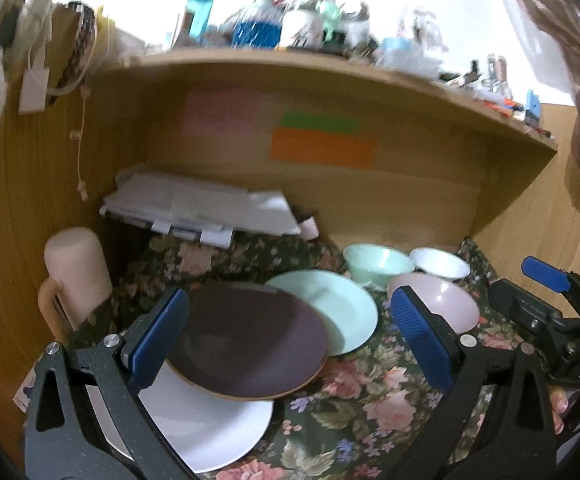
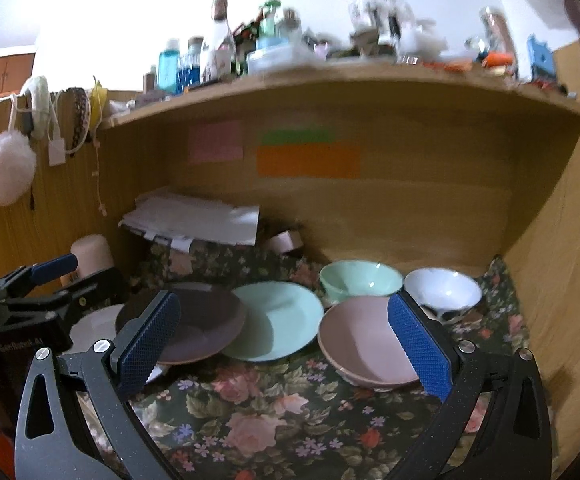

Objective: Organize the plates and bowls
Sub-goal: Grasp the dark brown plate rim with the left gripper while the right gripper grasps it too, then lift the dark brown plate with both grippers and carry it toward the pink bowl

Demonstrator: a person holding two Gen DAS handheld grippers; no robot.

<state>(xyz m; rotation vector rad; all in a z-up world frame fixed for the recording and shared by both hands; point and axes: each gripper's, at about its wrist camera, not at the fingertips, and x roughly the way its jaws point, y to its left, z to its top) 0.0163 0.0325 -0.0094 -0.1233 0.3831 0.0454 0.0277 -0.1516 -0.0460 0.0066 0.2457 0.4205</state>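
A dark purple plate (image 1: 250, 340) lies tilted on a white plate (image 1: 210, 428), its far edge leaning on a mint plate (image 1: 342, 312). Behind stand a mint bowl (image 1: 378, 262), a white bowl (image 1: 440, 266) and a pink bowl (image 1: 442, 304). My left gripper (image 1: 286, 344) is open above the purple plate, holding nothing. My right gripper (image 2: 286, 344) is open and empty, low over the floral cloth in front of the mint plate (image 2: 278, 320) and pink bowl (image 2: 366, 344). The purple plate (image 2: 198, 328), mint bowl (image 2: 360, 280) and white bowl (image 2: 442, 290) show too.
The dishes sit on a floral cloth (image 1: 370, 400) in a wooden desk alcove with a cluttered shelf (image 1: 330, 68) above. A paper stack (image 1: 202, 208) lies at the back left, a pale cylinder (image 1: 76, 276) at the left wall. The right side wall (image 2: 550, 280) is close.
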